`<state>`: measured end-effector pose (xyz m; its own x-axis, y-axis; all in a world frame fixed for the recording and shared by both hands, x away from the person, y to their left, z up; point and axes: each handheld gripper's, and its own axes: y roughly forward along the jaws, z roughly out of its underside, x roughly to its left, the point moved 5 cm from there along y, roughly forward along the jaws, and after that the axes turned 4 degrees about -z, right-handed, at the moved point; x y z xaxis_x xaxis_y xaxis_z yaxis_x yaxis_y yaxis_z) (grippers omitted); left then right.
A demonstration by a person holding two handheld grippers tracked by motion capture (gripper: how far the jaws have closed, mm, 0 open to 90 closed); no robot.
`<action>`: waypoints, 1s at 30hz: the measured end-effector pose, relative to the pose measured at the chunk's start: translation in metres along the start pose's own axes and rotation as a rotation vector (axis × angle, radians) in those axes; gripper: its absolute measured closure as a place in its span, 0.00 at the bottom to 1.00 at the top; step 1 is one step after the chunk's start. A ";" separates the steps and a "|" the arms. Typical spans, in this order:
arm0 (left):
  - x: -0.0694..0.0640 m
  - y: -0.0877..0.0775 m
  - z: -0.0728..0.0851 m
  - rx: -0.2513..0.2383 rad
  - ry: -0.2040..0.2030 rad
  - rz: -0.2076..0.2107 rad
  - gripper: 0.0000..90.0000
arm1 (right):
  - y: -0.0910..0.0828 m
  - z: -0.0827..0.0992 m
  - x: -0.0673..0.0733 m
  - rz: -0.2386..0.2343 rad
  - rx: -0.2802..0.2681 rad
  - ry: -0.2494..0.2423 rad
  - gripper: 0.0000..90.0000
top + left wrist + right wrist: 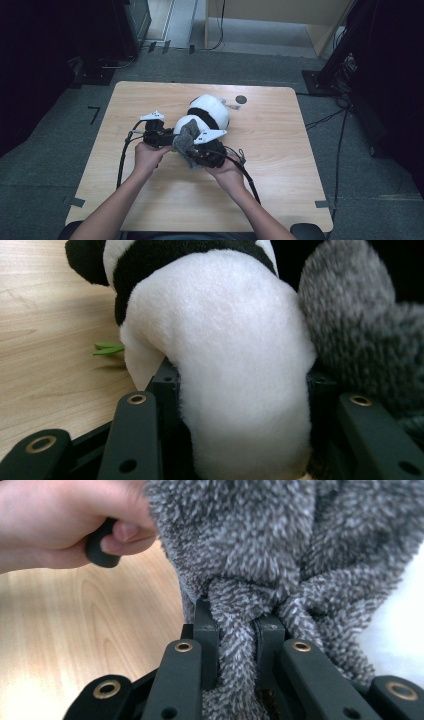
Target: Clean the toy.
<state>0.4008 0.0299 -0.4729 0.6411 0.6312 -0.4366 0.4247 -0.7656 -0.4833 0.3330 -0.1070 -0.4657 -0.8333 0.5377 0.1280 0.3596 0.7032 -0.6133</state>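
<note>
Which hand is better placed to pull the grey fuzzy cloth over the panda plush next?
Right, probably. The right tool is already clamped on a bunched fold of the grey cloth, right beside the panda plush. The left tool is busy gripping the plush's white body, steadying it.

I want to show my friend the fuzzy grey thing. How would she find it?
Look at the wooden table, then at the black-and-white plush panda in its middle. The grey fuzzy cloth hangs against the panda's near side, pinched in the right gripper. It is shaggy and grey; the panda is smooth.
</note>
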 end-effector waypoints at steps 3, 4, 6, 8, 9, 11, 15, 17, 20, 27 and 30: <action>-0.001 0.000 -0.001 -0.009 -0.006 0.003 0.56 | 0.005 0.002 0.003 -0.012 0.018 -0.016 0.88; -0.001 -0.002 -0.003 -0.021 -0.020 0.010 0.56 | 0.008 0.004 0.005 -0.015 0.034 -0.022 0.88; -0.002 -0.003 -0.004 -0.027 -0.024 0.010 0.56 | 0.013 0.008 0.006 -0.003 0.049 -0.040 0.88; -0.001 -0.004 -0.005 -0.032 -0.040 0.014 0.56 | 0.019 0.011 0.007 0.005 0.065 -0.050 0.88; -0.001 -0.005 -0.005 -0.037 -0.046 0.016 0.56 | 0.021 0.013 0.006 0.017 0.078 -0.054 0.88; -0.001 -0.006 -0.007 -0.049 -0.058 0.031 0.56 | 0.026 0.017 0.004 0.041 0.111 -0.069 0.88; -0.001 -0.008 -0.008 -0.059 -0.056 0.033 0.56 | 0.031 0.025 -0.005 0.058 0.121 -0.041 0.88; 0.001 -0.007 -0.007 -0.055 -0.064 0.033 0.56 | 0.033 0.027 -0.009 0.068 0.129 -0.040 0.88; 0.003 -0.007 -0.006 -0.054 -0.074 0.036 0.55 | 0.034 0.030 -0.013 0.080 0.143 -0.037 0.88; 0.004 -0.009 -0.006 -0.062 -0.067 0.048 0.55 | 0.025 0.042 -0.043 0.098 0.150 0.078 0.88; 0.006 -0.010 -0.006 -0.066 -0.078 0.051 0.55 | 0.020 0.042 -0.050 0.118 0.149 0.090 0.88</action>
<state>0.4038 0.0405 -0.4661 0.6123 0.5969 -0.5184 0.4353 -0.8019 -0.4092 0.3637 -0.1391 -0.5173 -0.7460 0.6562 0.1135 0.3807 0.5600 -0.7359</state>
